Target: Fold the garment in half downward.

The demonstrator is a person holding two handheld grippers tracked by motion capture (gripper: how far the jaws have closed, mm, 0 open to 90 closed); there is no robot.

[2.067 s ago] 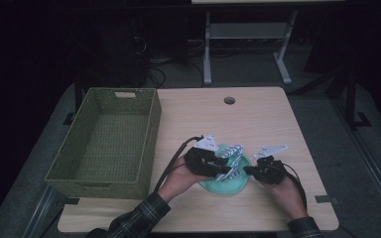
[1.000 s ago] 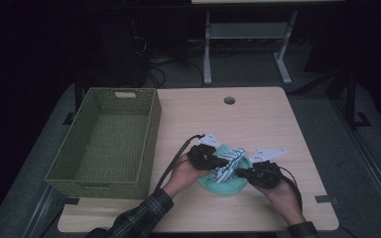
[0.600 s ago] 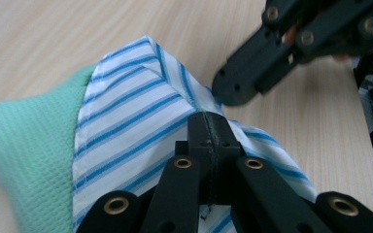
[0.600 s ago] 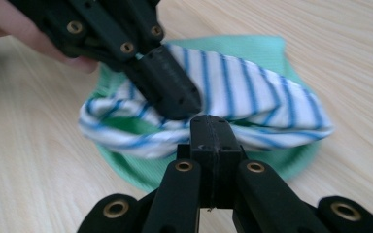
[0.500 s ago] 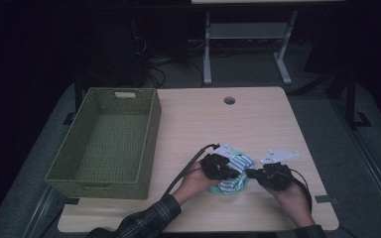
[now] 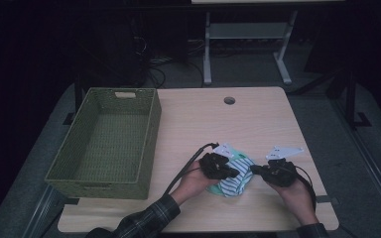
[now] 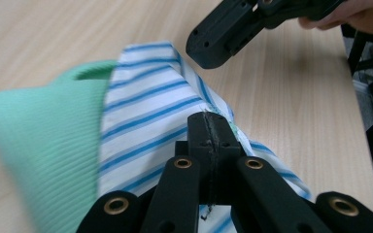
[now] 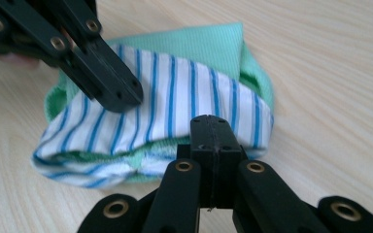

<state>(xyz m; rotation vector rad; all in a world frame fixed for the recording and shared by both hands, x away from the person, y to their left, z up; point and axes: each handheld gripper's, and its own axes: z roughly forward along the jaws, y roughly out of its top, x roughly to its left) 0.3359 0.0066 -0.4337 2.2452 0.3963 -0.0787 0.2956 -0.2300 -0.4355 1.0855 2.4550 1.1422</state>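
Your left tool (image 7: 209, 127): jaws together, tip on striped cloth (image 8: 175, 104)
Your right tool (image 8: 212, 130): jaws together, beside cloth
Writing: none readable on cloth

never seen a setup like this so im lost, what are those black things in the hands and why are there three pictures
A person sits at a light wooden table with a hand-held black two-jaw gripper in each hand: the left gripper and the right gripper.

The high view comes from a fixed camera above the table. The other two come from small cameras riding on each gripper, looking along its own jaws: the left gripper in one, the right gripper in the other.

On the table lie a folded bundle of mint-green and blue-striped white cloth and, to the left, an empty green woven basket.

Both grippers have their jaws shut. Their tips meet the cloth, but whether either pinches any fabric I cannot tell.
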